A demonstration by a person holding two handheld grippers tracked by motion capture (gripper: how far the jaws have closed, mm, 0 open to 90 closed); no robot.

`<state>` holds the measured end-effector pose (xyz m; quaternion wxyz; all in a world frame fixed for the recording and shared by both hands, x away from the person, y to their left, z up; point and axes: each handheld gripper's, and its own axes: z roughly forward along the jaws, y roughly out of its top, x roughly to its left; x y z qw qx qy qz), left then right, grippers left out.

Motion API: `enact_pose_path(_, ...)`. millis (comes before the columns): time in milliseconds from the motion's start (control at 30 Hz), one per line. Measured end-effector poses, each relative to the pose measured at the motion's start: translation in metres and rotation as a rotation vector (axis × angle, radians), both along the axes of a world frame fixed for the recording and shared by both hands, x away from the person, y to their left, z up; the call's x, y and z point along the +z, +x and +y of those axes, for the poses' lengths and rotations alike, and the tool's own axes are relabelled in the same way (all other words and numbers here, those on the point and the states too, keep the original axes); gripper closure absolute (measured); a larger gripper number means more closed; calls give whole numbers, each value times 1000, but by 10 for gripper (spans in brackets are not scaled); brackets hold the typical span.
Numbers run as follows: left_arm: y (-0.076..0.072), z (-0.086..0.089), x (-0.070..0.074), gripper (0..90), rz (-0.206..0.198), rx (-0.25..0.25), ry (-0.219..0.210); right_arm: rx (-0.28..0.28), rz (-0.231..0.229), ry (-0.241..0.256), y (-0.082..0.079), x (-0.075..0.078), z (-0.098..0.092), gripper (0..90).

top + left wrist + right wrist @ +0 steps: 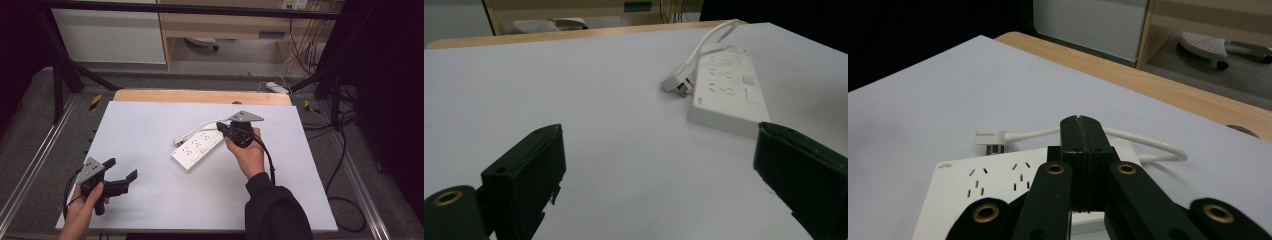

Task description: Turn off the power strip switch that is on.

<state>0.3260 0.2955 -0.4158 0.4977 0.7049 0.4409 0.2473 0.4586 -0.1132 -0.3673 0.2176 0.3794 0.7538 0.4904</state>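
Right gripper view has the right gripper (1081,131) with its 2 black jaws pressed flat together, nothing visibly between them, poised over the far end of the white power strip (978,192), close above its top face; whether the tips touch it I cannot tell. Just beyond the strip, its white cable (1143,142) loops round to the plug (989,138), which lies flat on the table (923,100) beside the strip's far long edge. The strip itself sits near the middle of the white table, angled. Well away from the strip, at the near-left corner, the left gripper (120,175) is held with jaws spread wide and empty, pointing toward the strip. The likely trouble: shut jaws pressing on a light strip could slide or pivot it, since nothing pins it down, and the stiff cable loop may drag the plug along. A closed gripper also cannot grasp the plug without first opening.
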Motion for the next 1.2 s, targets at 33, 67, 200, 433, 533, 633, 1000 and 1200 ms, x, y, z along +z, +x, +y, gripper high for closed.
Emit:
enact_pose_path(33,0,0,0,64,-1,-2,0,0,2,-3,1,-1,1,900)
enact_pose_path(67,0,0,0,65,-1,-2,0,-1,4,-2,1,-2,2,900)
enact_pose_path(200,0,0,0,66,-2,-2,3,6,16,-16,1,-6,7,900)
enact_pose_path(433,-1,0,0,65,-5,-3,5,30,38,-22,1,-15,20,900)
enact_pose_path(533,-1,0,0,65,-5,-4,8,36,47,-23,1,-19,24,900)
enact_pose_path(633,-1,0,0,65,-5,-4,8,35,53,-22,3,-21,25,900)
enact_pose_path(1000,-2,0,1,65,-16,-3,5,49,68,-26,3,-28,32,900)
enact_pose_path(1200,-1,0,1,66,-12,-3,14,51,82,-41,2,-31,33,900)
